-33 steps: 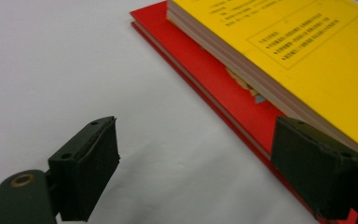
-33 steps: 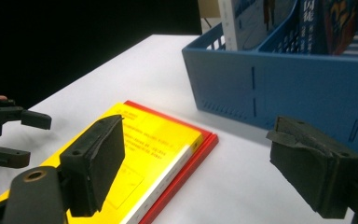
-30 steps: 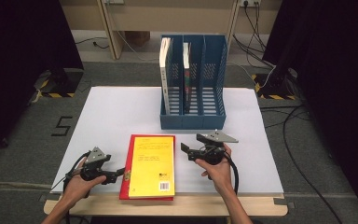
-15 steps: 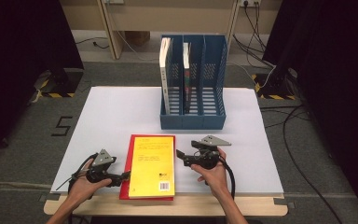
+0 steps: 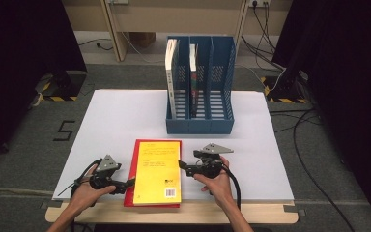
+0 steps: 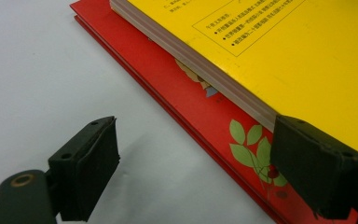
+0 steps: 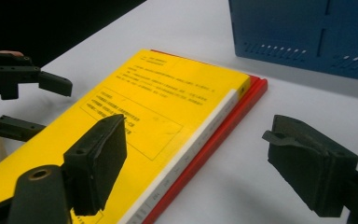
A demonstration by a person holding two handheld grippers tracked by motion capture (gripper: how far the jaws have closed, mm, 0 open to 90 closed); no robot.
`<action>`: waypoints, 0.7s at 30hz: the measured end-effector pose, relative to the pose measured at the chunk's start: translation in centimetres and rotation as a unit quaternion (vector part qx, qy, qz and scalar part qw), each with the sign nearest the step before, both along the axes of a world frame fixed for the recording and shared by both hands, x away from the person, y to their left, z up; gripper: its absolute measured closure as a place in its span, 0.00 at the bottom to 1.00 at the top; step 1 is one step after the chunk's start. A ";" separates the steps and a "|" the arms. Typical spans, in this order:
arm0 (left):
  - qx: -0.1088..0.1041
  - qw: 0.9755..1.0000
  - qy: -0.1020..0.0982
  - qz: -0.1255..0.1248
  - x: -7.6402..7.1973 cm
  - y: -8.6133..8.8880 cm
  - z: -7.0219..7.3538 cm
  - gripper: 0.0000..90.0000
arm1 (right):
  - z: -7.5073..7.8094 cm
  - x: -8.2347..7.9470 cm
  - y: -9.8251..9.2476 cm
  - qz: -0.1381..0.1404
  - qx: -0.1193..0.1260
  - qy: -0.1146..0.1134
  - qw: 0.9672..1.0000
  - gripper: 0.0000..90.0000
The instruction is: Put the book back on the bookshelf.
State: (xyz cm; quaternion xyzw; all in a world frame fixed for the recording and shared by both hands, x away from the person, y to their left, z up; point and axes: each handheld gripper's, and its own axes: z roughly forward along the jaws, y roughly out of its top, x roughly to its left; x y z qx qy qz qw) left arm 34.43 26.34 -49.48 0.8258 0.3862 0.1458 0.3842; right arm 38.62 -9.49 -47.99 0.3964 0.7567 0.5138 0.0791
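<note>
The yellow book [image 5: 157, 170] lies flat on a thinner red book [image 5: 129, 180], near the front edge of the white tabletop [image 5: 116, 116], between the two grippers. It looks like a stiff, fairly heavy paperback with a glossy cover that could slip, so its long side edges seem the best places to hold. Its long axis runs from the person toward the blue file rack [image 5: 200, 123], with the barcode end nearest the person. The left gripper [image 5: 125, 185] has its fingers open astride the left edge of the stack, not pressing; the right gripper [image 5: 185, 169] hovers with fingers open at the right edge.
</note>
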 end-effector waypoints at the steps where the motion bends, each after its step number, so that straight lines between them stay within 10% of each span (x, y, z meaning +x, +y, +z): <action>1: 0.000 1.000 0.000 0.000 0.0 0.0 0.0 0.16 | 0.0 -0.1 0.1 0.002 0.002 0.002 1.000 0.23; 21: 0.017 1.000 -0.013 0.006 0.0 -0.4 0.2 0.15 | -1.2 0.3 1.8 0.019 -0.007 0.039 0.999 0.24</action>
